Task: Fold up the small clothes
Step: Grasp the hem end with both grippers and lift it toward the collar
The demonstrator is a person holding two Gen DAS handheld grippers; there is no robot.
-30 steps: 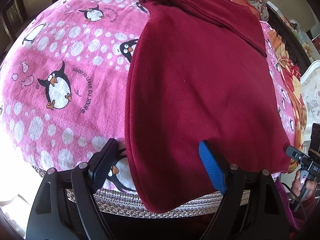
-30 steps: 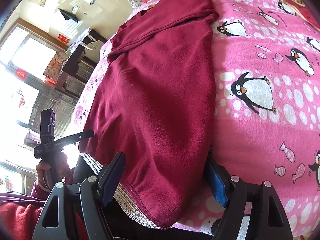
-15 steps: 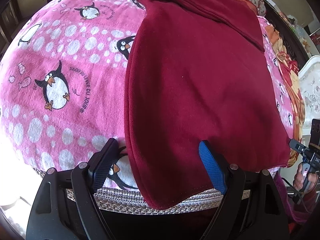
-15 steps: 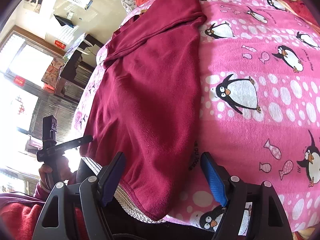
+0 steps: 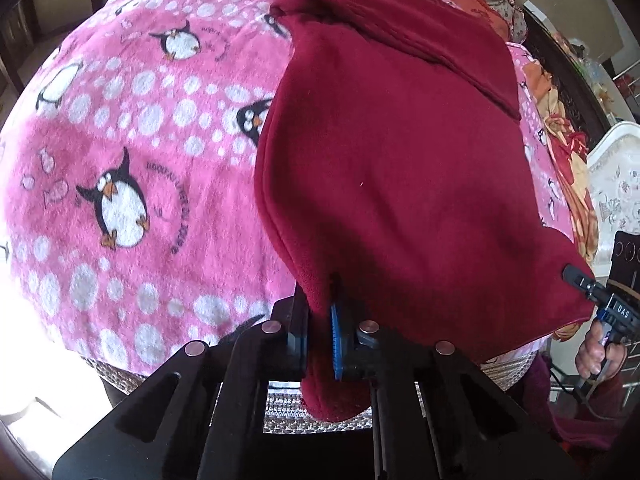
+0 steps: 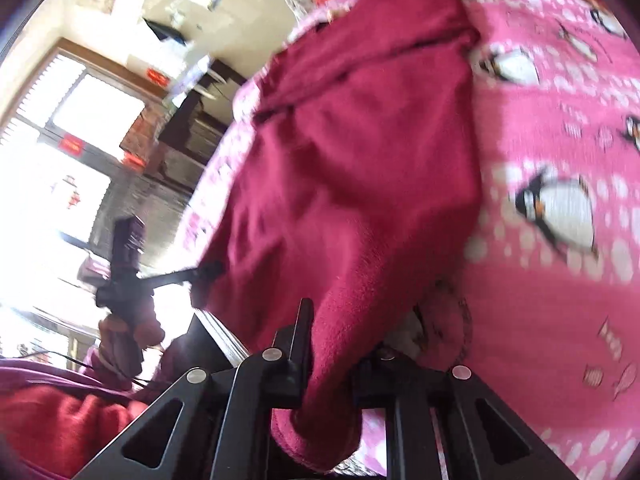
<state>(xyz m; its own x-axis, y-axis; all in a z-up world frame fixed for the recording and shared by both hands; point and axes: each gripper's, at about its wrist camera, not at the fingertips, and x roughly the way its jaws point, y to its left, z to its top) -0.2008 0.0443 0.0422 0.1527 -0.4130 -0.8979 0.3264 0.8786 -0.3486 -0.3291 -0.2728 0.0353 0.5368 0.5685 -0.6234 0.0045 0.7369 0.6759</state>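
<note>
From our left wrist camera, a dark red garment (image 5: pixel 392 152) lies lengthwise on the pink penguin blanket (image 5: pixel 120 168), its long axis running away from us. Our left gripper (image 5: pixel 320 344) is clamped on its near hem. From our right wrist camera, blurred, the garment (image 6: pixel 360 168) stretches away likewise; our right gripper (image 6: pixel 328 364) pinches the other near corner.

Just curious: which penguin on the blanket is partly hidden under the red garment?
The penguin at the garment's left edge, only its head showing; the others show whole.
</note>
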